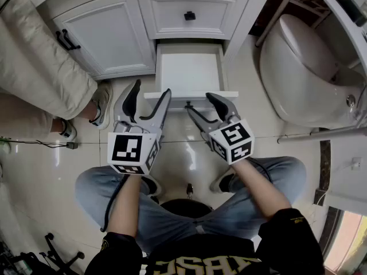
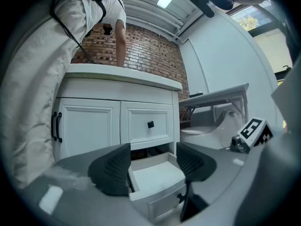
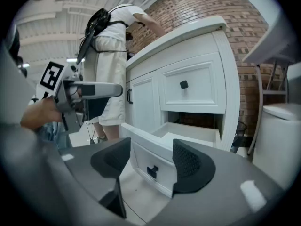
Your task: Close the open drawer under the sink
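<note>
Drawer [image 1: 189, 73] under the sink stands pulled well out of the white cabinet [image 1: 109, 33], below a shut upper drawer [image 1: 189, 16], its inside bare and its front panel facing the seated person across the tiled floor [image 1: 172, 153]. Both tools are level with that panel and aimed at it. The left gripper [image 1: 152, 89] is released, jaws spread with nothing pressed between them; in its own view the drawer's left front corner shows through the gap, and from the head view its inner jaw tip lies at or just over that corner, though contact cannot be told. The right gripper [image 1: 199, 102] is likewise released, jaws wide apart, and in its view the panel with its small dark knob [image 3: 152, 171] sits framed between the pads without being squeezed. The drawer lies straight ahead of both grippers, and its sliding axis runs directly away from the person into the cabinet, while the panel runs crosswise to that line. The right gripper is nearer the panel's middle and the knob, so it looks better placed for a square push; a shove from the left corner alone might skew the drawer on its runners. A standing person [image 1: 40, 56] is at the cabinet's left and a toilet [image 1: 304, 73] at its right, both clear of the drawer's path.
</note>
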### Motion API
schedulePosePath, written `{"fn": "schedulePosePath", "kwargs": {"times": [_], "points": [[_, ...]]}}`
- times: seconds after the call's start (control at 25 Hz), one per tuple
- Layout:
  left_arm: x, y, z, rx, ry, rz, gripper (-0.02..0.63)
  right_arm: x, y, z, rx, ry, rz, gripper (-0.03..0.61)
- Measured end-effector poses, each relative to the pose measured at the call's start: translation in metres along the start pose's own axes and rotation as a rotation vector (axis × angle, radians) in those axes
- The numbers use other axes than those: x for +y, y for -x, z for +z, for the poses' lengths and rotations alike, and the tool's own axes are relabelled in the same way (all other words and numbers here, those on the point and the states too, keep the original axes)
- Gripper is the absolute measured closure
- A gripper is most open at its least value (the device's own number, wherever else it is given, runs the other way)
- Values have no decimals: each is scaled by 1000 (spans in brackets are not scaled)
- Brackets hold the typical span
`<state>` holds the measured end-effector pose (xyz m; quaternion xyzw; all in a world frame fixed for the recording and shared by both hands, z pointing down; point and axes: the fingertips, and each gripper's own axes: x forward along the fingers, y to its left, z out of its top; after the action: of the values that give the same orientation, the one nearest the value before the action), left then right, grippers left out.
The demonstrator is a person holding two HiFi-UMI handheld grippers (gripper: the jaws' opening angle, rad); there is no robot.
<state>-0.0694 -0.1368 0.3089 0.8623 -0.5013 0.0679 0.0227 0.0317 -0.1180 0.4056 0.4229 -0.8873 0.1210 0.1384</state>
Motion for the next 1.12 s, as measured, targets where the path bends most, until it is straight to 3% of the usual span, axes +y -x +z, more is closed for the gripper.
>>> {"fn": "schedulePosePath", "kwargs": {"times": [0.2, 0.36, 0.48, 0.6, 0.8, 1.12], "points": [[9, -18, -6, 11, -4, -13, 307, -13, -8, 7, -17, 43, -19, 335], [13, -30, -13, 31, -11, -26, 307, -37, -15, 12, -15, 61, -69, 498], [18, -40, -17, 43, -13, -26, 307, -43, -27, 15, -17, 35, -22, 571], [25, -50, -17, 44, 17, -19, 307, -30, -45, 23, -42, 55, 48, 571], [30, -59, -14, 37, 30, -19, 307, -29, -75, 36, -65, 304, -20, 572], [50, -53, -21, 54, 32, 2, 307, -76, -116, 58, -129, 297, -107, 572]]}}
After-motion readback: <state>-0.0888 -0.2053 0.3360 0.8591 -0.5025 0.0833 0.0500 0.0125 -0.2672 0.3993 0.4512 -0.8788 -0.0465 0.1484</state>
